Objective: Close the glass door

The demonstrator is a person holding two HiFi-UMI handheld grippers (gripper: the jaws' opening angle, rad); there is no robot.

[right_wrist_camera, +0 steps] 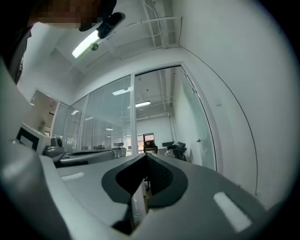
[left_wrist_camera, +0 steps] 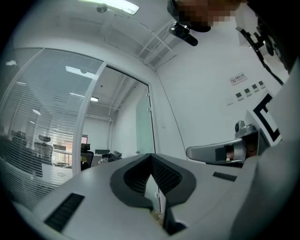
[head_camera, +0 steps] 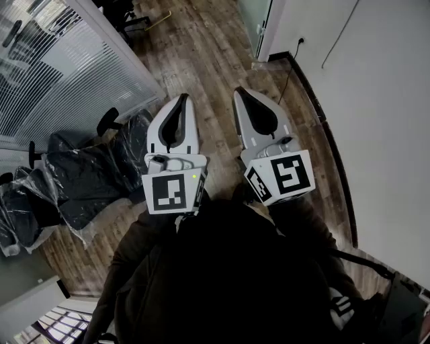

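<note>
The glass door (right_wrist_camera: 194, 124) is a frosted greenish panel that stands swung open beside the white wall, with a small handle (right_wrist_camera: 198, 140) on it. It shows far ahead in the left gripper view as a pale green panel (left_wrist_camera: 144, 125) and at the top of the head view (head_camera: 254, 19). My left gripper (head_camera: 183, 98) and right gripper (head_camera: 238, 91) are held side by side over the wooden floor, well short of the door. Both are shut with nothing between their jaws. The left jaws' tips meet (left_wrist_camera: 151, 155), and so do the right ones (right_wrist_camera: 145, 155).
A glass partition with blinds (head_camera: 60, 67) runs along the left. Office chairs wrapped in plastic (head_camera: 87, 175) stand beside it. A white wall (head_camera: 390, 101) with a dark skirting and a cable (head_camera: 289, 74) lines the right. Wooden floor (head_camera: 208, 60) stretches toward the doorway.
</note>
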